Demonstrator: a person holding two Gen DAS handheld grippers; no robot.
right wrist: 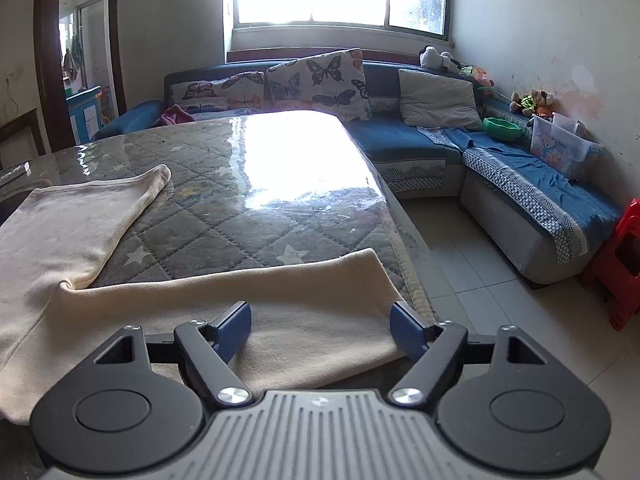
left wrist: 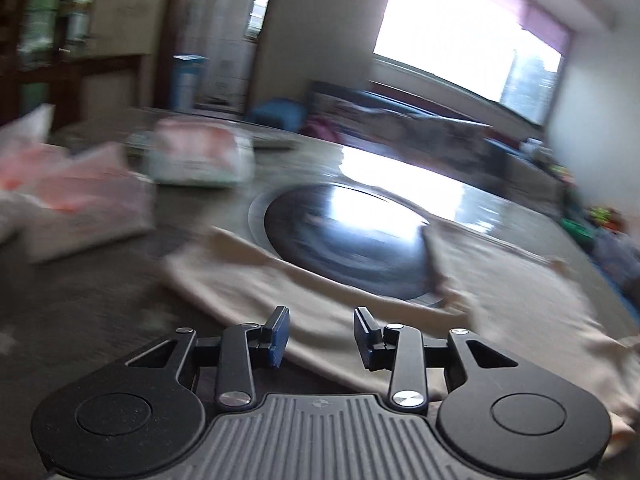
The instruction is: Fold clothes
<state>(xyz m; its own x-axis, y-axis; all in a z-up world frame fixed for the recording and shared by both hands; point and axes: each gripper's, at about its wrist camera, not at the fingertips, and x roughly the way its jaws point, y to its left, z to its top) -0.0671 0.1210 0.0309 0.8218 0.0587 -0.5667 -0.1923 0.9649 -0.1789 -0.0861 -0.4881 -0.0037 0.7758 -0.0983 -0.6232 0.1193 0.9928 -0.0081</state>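
A cream garment [right wrist: 300, 292] with two legs lies spread flat on the quilted table [right wrist: 224, 184]. One leg runs across just below my right gripper [right wrist: 320, 312], and the other leg [right wrist: 80, 216] stretches away at the left. The right jaws stand wide open above the near leg, close to its hem end, with nothing pinched. The left wrist view is blurred. There the same cream garment [left wrist: 240, 280] lies under and ahead of my left gripper [left wrist: 321, 320]. Its pads are apart and only cloth lying flat shows through the gap.
A dark round disc [left wrist: 340, 248] is set in the table between the garment's legs. Plastic bags [left wrist: 80, 200] and a white package [left wrist: 200, 156] sit at the far left. The table edge [right wrist: 400, 220] drops to a tiled floor, with a blue sofa [right wrist: 420, 140] and a red stool [right wrist: 616, 264] beyond.
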